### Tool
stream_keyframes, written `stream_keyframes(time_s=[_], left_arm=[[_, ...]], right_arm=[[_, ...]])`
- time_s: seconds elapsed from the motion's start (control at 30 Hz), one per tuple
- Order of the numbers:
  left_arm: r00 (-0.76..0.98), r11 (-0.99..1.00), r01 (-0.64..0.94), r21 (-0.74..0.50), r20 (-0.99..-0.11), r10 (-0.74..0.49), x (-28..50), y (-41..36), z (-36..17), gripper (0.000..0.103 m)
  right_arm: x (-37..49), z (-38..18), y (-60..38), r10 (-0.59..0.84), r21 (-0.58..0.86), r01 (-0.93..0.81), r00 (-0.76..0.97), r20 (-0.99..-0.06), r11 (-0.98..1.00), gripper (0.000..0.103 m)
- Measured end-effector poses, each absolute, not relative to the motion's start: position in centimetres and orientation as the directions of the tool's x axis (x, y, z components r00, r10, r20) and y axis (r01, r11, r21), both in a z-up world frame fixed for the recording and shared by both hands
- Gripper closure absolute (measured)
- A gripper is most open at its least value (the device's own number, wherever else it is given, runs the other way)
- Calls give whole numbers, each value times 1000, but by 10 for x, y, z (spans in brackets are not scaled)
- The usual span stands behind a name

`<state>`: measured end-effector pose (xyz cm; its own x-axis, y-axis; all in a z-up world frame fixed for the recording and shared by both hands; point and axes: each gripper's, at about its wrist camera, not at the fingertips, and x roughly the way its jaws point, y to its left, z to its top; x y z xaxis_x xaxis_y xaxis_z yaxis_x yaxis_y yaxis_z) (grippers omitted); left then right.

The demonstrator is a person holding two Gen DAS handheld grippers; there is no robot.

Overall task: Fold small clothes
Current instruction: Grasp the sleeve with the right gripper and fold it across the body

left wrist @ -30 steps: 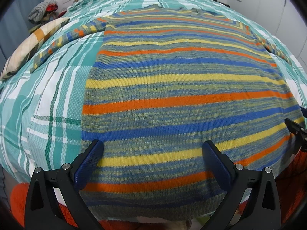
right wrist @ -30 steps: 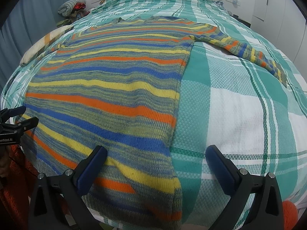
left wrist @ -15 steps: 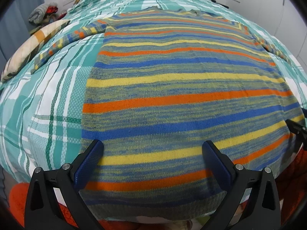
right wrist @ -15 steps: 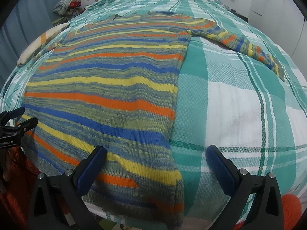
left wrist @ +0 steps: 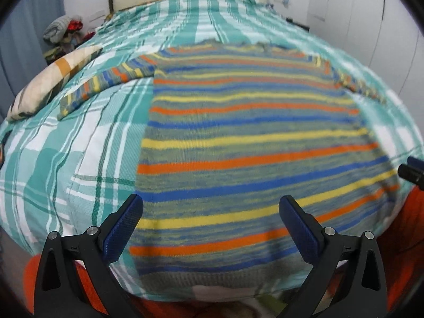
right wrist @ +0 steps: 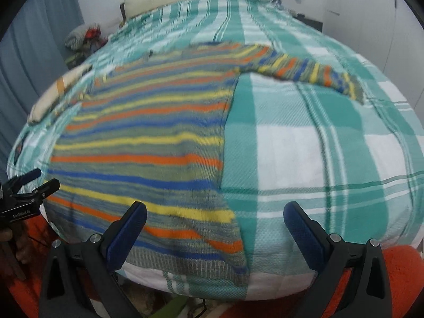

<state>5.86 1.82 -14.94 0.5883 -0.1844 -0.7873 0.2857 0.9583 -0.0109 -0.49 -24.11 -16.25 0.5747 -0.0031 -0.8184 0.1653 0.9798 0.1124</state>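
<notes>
Left wrist: sweater point(left wrist: 238, 143) beyond jaws

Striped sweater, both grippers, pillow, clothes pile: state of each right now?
striped sweater: spread flat on the plaid bedspread, unfolded, both sleeves out to the sides, hem at the near edge.
left gripper: open, holding nothing, over the hem.
right gripper: open, holding nothing, over the sweater's right hem corner.
pillow: lying on the bed's left edge.
clothes pile: heaped beyond the bed.

Left tongs point(left wrist: 209, 206) and right tongs point(right wrist: 214, 213) both spread wide apart, gripping nothing, side by side.
</notes>
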Motion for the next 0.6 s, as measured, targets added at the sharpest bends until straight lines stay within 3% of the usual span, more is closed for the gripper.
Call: stream_keyframes(time_s=[0.2,0.37,0.6], left_arm=[[653,961,276,-13,-731,-198,45,25,-124,1],[700,965,263,4,-689,-188,37,34,-107,1],[714,975,209,-81,-668,-208,41,52,-74,1]], right_arm=[[-15,-133,-235,12,133,148,623,-782,980,1],[-22,-94,-241,18,193,158,727,-686,968,1],[-15,-93,-334,33,454,319,788,-614,832,1]])
